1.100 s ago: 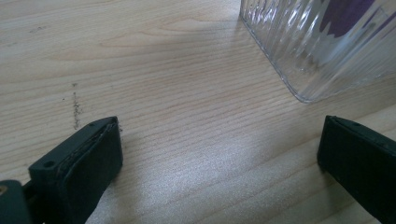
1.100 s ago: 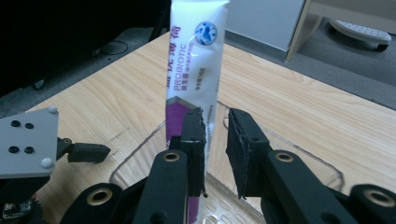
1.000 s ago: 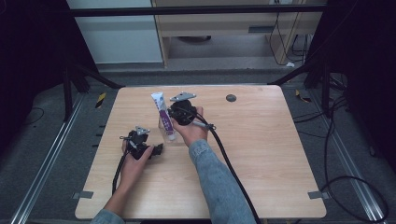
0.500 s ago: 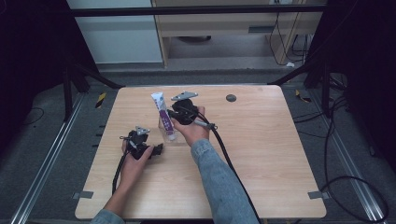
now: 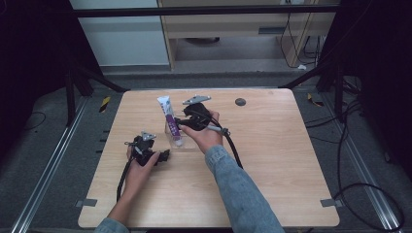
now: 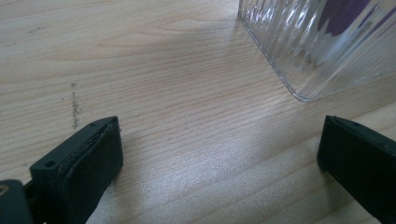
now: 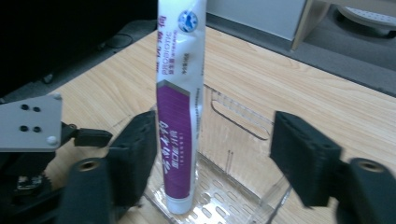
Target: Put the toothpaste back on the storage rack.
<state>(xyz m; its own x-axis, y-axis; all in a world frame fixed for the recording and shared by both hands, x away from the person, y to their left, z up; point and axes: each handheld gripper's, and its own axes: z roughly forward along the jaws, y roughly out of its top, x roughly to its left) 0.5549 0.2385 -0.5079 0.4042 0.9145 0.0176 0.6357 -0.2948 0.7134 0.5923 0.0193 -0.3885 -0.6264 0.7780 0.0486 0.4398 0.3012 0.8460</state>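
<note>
1. The counter [image 5: 272, 170], a pale wood-grain board with rounded corners, is showing whole from the high view; the left gripper view is bringing out its fine grain and a few dark specks.
2. The clear plastic box [image 7: 233, 140] is standing on the counter near its middle. Its slotted floor and cut-out handle are showing in the right gripper view, its ribbed wall and rounded corner [image 6: 322, 51] in the left gripper view.
3. The toothpaste tube [image 7: 180, 116], glossy white above and purple below with printed lettering, is standing nearly upright in the box, cap end down.
4. The right hand-held gripper [image 7: 212, 158] has just been opening; its black jaws are standing wide, the tube between them beside one jaw.
5. The left hand-held gripper [image 6: 219, 154] is resting low on the counter just beside the box, jaws wide and empty.
</note>
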